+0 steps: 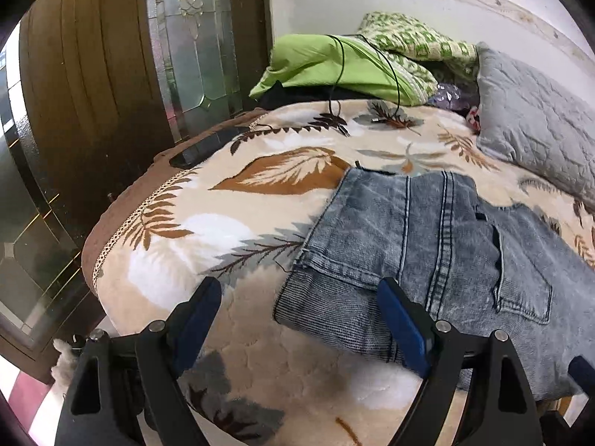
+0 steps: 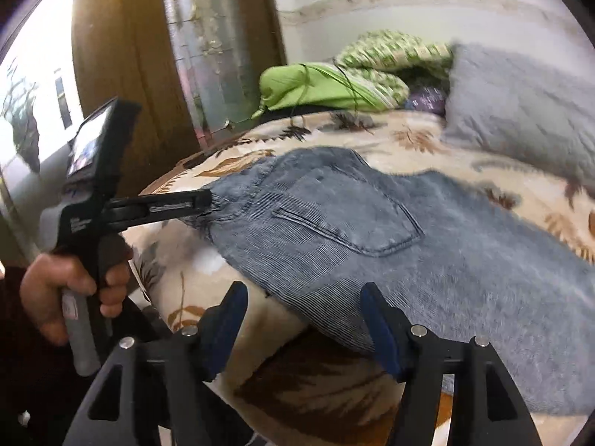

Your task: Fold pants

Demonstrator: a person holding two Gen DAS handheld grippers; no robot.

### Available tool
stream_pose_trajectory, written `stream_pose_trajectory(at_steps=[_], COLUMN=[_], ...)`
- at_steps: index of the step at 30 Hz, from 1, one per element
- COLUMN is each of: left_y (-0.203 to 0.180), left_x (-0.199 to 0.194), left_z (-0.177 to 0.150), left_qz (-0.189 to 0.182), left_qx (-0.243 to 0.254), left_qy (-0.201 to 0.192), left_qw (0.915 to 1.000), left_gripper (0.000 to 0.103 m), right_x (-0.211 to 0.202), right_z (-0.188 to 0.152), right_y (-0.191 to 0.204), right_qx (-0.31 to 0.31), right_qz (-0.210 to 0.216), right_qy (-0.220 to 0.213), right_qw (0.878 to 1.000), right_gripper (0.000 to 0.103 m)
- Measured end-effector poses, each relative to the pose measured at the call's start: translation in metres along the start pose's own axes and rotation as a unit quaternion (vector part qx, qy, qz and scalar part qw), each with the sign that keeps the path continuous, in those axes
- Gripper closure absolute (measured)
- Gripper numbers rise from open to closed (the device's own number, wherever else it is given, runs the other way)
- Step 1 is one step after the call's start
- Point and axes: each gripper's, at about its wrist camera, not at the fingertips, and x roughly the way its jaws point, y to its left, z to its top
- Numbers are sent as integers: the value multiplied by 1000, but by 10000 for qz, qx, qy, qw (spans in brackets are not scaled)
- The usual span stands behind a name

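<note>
A leaf-patterned blanket [image 1: 260, 200] covers the bed, with a grey pillow [image 1: 535, 119], green bedding [image 1: 323, 63] and a black cable [image 1: 340, 74] near the wooden door [image 1: 93, 74].

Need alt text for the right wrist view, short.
Faded blue jeans lie back pocket up on a leaf-print blanket, the open right tool hovering at their near edge. At left, a hand holds the left tool, its tip at the waistband corner. Behind lie a grey pillow and green bedding.
</note>
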Motion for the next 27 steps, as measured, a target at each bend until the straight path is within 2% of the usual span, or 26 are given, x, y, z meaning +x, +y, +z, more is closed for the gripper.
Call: stream_pose_trajectory(at_steps=[3, 5, 6, 7, 8, 9, 12, 15, 19, 22, 25, 27], left_y=[-5, -6, -7, -9, -11, -13, -10, -11, -12, -19, -27, -31], left_x=[7, 9, 10, 11, 11, 13, 14, 13, 9, 6, 7, 10], left_z=[-2, -2, -2, -1, -1, 1, 5, 7, 14, 23, 19, 14], left_qz=[-154, -245, -363, -434, -404, -327, -489, -535, -568, -430, -256, -62], left_qx=[88, 61, 48, 72, 109, 177, 75, 118, 90, 244, 495, 701], left_qy=[227, 283, 309, 330, 322, 317, 316, 254, 32, -275, -309, -241], left_qw=[9996, 9993, 9989, 9985, 9986, 9988, 9983, 9982, 9983, 9984, 9980, 9972], left_gripper=[18, 27, 42, 56, 65, 78, 86, 90, 92, 92, 92, 92], right_x=[12, 30, 34, 35, 35, 32, 26, 30, 30, 34, 50, 49], right_z=[0, -3, -3, -2, 0, 6, 15, 15, 19, 24, 14, 11], right_y=[8, 9, 8, 7, 4, -3, -23, -31, -26, -22, -21, -18], right_qx=[-373, -453, -462, -472, -425, -181, 501, 843, 776, 665, 697, 668], right_qz=[-322, -414, -497, -544, -481, -223, 192, 420, 337, 182, 161, 179], right_qy=[116, 426, 427, 410, 382, 312, 217, 287, 163, 101, 371, 379], right_qw=[9987, 9972, 9968, 9966, 9972, 9991, 9983, 9951, 9963, 9976, 9967, 9969], right_gripper=[37, 40, 48, 51, 64, 72, 74, 74, 75, 75, 75, 75])
